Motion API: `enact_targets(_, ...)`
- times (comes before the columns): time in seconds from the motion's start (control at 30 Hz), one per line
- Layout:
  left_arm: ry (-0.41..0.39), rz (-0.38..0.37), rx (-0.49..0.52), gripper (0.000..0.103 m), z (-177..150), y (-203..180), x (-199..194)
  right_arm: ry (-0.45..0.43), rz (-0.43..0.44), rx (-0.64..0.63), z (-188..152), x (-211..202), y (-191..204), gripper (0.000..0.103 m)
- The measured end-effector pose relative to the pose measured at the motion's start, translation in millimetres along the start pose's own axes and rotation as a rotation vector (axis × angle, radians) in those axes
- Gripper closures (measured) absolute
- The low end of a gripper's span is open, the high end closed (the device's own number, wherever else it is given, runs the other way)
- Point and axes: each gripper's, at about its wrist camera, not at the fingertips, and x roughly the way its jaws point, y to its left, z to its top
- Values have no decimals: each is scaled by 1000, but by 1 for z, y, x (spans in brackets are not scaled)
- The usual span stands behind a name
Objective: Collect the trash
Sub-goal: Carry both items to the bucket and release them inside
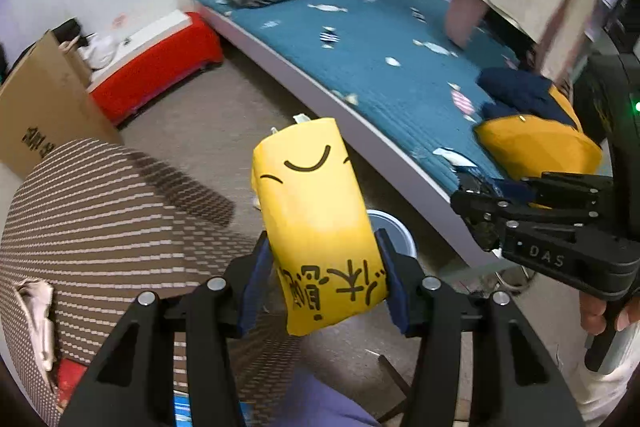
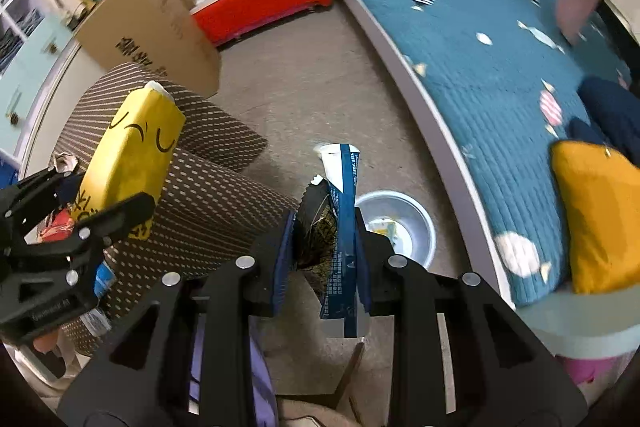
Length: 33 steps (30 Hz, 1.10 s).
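A bare grey-brown floor [image 2: 304, 83] runs between a low bed [image 1: 360, 39] with a teal quilt and a brown dotted bag [image 2: 208, 203] standing open beside a leaning cardboard sheet [image 2: 160, 27]. The left gripper [image 1: 324, 279] has its jaws pinching a yellow carton [image 1: 316, 211] with a drawn face, held above the floor. The right gripper [image 2: 324, 255] has its jaws clamped on crumpled blue and dark wrappers [image 2: 340, 227]. A metal bowl [image 2: 416, 223] sits on the floor by the bed frame, and a red chest [image 1: 160, 67] stands at the wall.
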Motion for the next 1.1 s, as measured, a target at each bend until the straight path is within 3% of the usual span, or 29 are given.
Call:
enact_targets(0.2,53,-40,68,52,-5,-56,24,13,-28,77,-28,-6,-44,75)
enact_targets(0.47,172,-63,122,52,-14,-100,78,60,-63,176,-60,8,-95,75)
enact_targets(0.53,175,-81,143,42,-14,-107,88,81,-71,197,-66,14,-102,75)
enact_targets(0.6,172,-111,148,17,-10,-111,98,97,-70,216,-72,19,-110,75)
enact_targets(0.7,198,-59,108,17,-10,-102,113,100,-65,245,-77,22,-122,75)
enact_targets(0.83,223,-43,85,17,-14,-86,122,116,-63,240,-77,32,-121,75)
enact_targets(1.1,211,9,-15,17,-17,-42,114,152,-58,162,-52,66,-87,75)
